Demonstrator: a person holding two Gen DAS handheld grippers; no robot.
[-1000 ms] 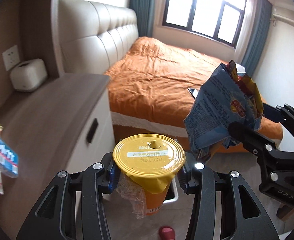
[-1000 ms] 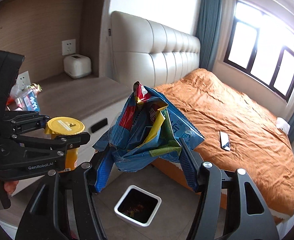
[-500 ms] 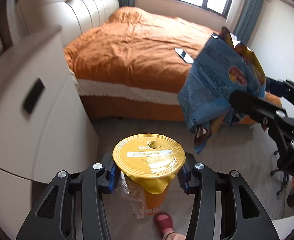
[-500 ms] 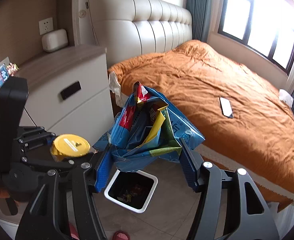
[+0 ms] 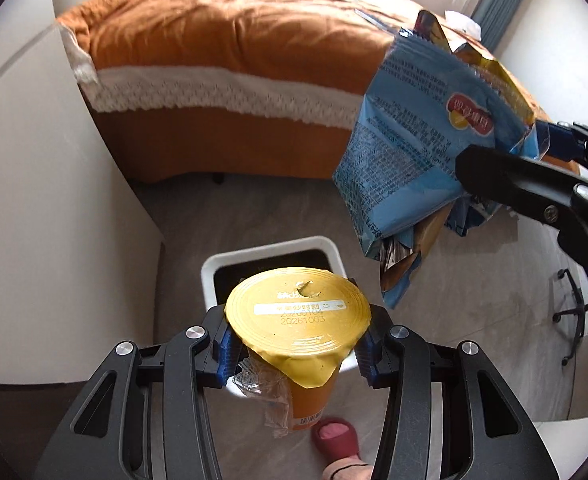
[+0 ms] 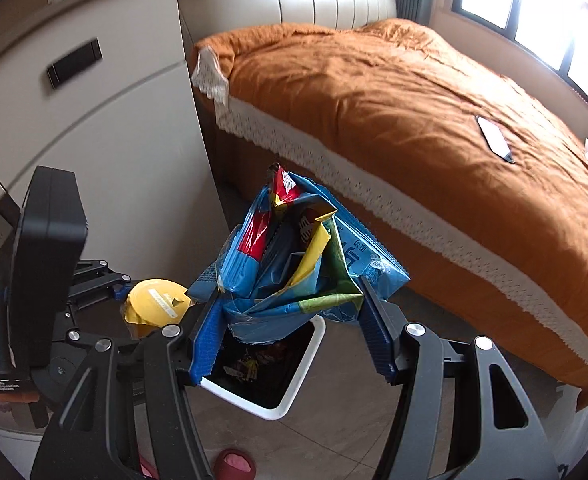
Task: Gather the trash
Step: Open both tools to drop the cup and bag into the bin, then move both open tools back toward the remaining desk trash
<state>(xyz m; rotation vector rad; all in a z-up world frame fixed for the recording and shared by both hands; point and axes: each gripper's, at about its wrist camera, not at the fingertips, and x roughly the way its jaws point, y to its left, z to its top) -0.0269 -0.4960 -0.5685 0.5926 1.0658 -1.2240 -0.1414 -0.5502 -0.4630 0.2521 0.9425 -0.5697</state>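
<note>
Left: my left gripper (image 5: 296, 354), black linkage arms tipped with ribbed blue pads, has its jaws closed partway on an orange cup (image 5: 308, 392). The cup is a smooth tapering cylinder sealed by a round yellow foil lid (image 5: 298, 314), wrinkled at the rim, with one small tear and a white printed strip. Its long axis runs away from my camera, lid toward me and base toward the floor. A scrap of crinkled clear film (image 5: 267, 394) hangs beside the cup wall. Directly beyond the cup lies the white bin (image 5: 253, 258), a rounded square with a dark interior, standing on the grey tiled floor (image 5: 474, 300).

Left background: a flat white cabinet (image 6: 105, 128) with a dark recessed handle.

Centre: my right gripper (image 6: 289, 334) has its jaws about half apart, pressed on a crumpled bundle of snack bags (image 6: 289, 268); glossy blue film with red, yellow and green folds. The bundle stands upward from the pads, its open mouth tilted toward the bed, and it hangs over the bin (image 6: 294, 396), which holds coloured wrappers.

Right: a bed (image 6: 414, 112) under a creased orange cover edged in white lace; a slim flat white device (image 6: 494, 140) lies on it.

Bottom edge: a red slipper (image 5: 336, 434) on the person's foot.
</note>
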